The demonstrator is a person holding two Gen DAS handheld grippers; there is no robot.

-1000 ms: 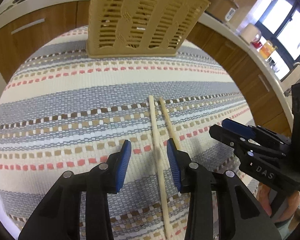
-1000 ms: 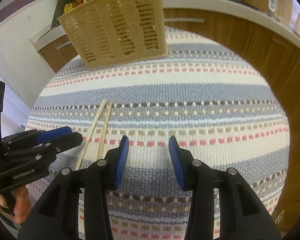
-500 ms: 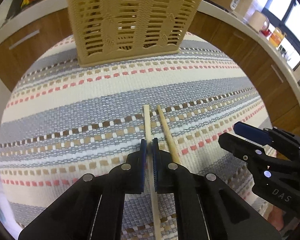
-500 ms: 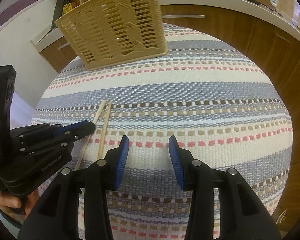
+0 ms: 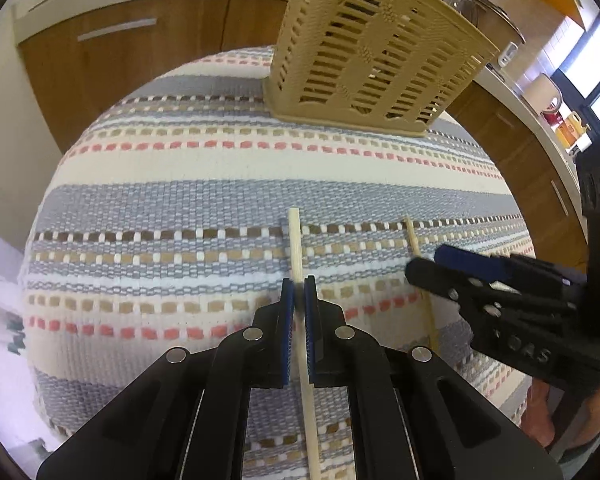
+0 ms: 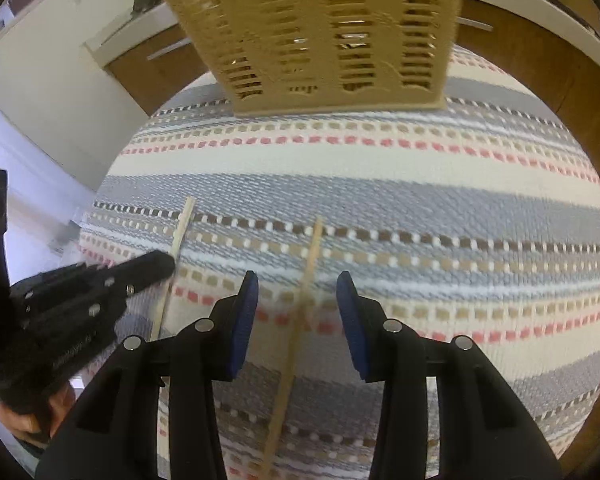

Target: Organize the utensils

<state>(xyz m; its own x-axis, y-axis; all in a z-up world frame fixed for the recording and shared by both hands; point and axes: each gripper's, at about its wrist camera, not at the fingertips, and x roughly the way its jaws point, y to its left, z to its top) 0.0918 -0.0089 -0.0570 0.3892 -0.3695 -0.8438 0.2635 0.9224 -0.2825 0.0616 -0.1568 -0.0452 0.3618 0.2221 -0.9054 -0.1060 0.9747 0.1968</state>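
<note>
Left gripper (image 5: 299,312): its blue pads are pressed together on the first chopstick (image 5: 296,248), near the middle of the stick.
First chopstick: it runs straight forward between the left fingers, and its far end points toward the basket (image 5: 376,52).
Right gripper (image 6: 296,312): the fingers stand wide apart and hold nothing.
Second chopstick (image 6: 310,264): it lies on the striped cloth (image 6: 420,184) in the gap between the right fingers; I cannot tell if a pad touches it.
Basket: beige, slotted, it stands at the far edge of the cloth, well apart from both sticks.
</note>
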